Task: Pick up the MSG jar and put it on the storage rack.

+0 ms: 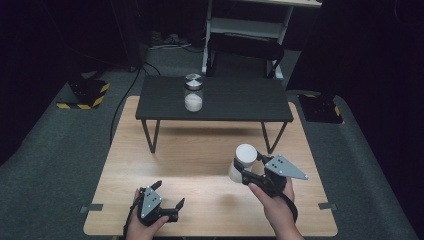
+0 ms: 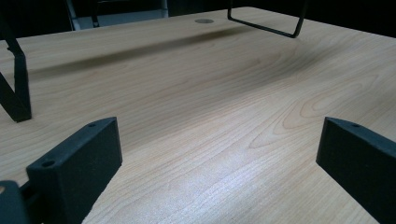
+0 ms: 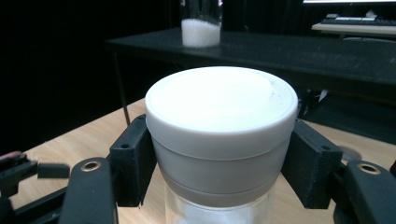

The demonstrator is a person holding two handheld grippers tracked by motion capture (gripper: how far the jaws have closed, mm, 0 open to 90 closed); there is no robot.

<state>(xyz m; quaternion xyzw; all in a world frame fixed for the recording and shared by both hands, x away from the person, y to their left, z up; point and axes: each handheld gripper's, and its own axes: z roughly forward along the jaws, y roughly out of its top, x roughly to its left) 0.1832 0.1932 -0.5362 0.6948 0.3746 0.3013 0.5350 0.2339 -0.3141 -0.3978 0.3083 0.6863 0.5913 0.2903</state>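
The right gripper point(image 1: 248, 167) has its two black jaws clamped on either side of a jar with a white lid point(image 1: 243, 161), pressing just under the lid; the jar is clear glass with white contents. The person's right hand point(image 1: 272, 197) holds this gripper above the light wooden worktop point(image 1: 200, 165), angled forward and to the left. The left gripper point(image 1: 170, 196) rests low near the worktop's near edge, its jaws spread wide with nothing between them, gripped by the left hand point(image 1: 142, 225). Two jars are visible in all: the second, a jar with a silver lid point(image 1: 193, 93), stands upright on a small black table point(image 1: 240, 102) set across the far side of the worktop.
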